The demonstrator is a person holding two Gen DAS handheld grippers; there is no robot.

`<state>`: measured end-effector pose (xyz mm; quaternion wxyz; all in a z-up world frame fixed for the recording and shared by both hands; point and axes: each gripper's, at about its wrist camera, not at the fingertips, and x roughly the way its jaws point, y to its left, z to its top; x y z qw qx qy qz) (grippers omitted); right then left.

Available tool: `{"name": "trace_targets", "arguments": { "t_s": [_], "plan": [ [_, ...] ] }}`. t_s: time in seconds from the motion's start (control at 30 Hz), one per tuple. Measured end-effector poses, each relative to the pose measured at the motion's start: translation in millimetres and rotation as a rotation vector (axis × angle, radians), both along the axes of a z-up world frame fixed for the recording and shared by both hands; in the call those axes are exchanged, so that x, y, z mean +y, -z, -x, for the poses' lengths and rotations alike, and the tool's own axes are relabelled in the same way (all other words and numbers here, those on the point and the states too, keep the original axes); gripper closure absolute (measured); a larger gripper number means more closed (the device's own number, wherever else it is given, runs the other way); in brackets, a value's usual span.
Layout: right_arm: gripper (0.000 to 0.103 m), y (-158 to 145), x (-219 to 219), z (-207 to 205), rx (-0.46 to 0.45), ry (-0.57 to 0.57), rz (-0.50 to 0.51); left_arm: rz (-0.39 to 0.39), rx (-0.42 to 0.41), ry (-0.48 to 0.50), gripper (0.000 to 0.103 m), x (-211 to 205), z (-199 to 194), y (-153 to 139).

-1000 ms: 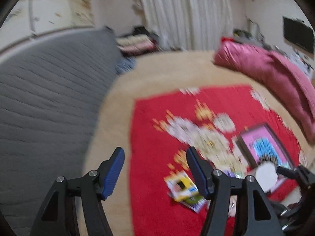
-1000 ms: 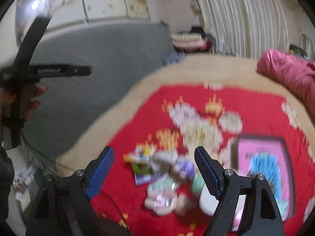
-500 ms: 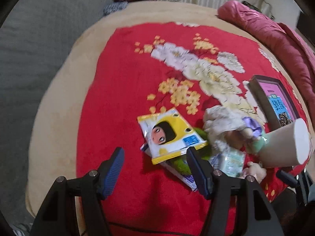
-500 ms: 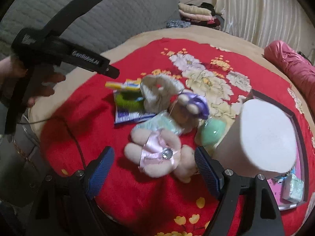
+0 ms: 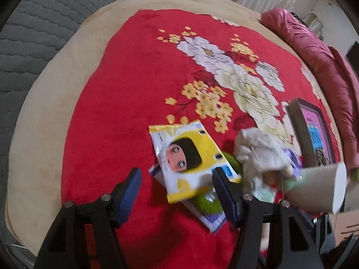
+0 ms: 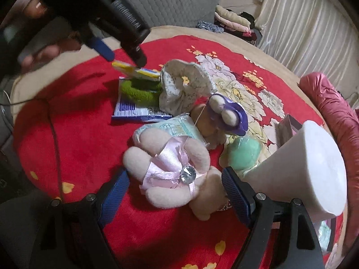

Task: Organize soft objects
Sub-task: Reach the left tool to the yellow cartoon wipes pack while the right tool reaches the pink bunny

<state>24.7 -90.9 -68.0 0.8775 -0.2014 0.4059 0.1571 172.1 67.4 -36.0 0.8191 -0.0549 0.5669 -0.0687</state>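
Observation:
A pile of soft things lies on a red flowered blanket (image 5: 134,71). A yellow wipes pack with a cartoon face (image 5: 190,157) rests on a green knitted ring (image 5: 208,201) and a flat blue-white pack (image 6: 132,112). My left gripper (image 5: 177,188) is open just above the yellow pack. My right gripper (image 6: 175,190) is open around a pink plush with a satin bow (image 6: 170,170). Beside it lie a cream floral pouch (image 6: 181,87), a purple-hatted plush (image 6: 224,114), a mint ball (image 6: 244,152) and a pale tissue pack (image 6: 170,127).
A white roll (image 6: 307,165) stands close by my right gripper's right finger. A dark-framed pink tray (image 5: 314,134) sits at the blanket's right side. A crimson quilt (image 5: 325,71) lies along the right. A grey quilted mattress (image 5: 33,33) stands left. The left gripper and hand (image 6: 89,11) show upper left.
Both grippers have tilted down and moved in toward the pile. The left one has closed in over the yellow pack; the right one now straddles the pink plush.

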Motion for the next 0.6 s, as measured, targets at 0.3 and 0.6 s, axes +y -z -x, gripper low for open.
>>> {"name": "trace_targets", "arguments": {
  "t_s": [0.3,0.6],
  "plan": [
    [0.019,10.1,-2.9,-3.7,-0.016,-0.025,0.033,0.026,0.089,-0.049,0.038,-1.4,-34.8,22.3],
    [0.052,4.7,-4.9,-3.4,-0.04,-0.045,0.011,0.186,0.182,-0.119,0.064,10.3,-42.4,33.3]
  ]
}}
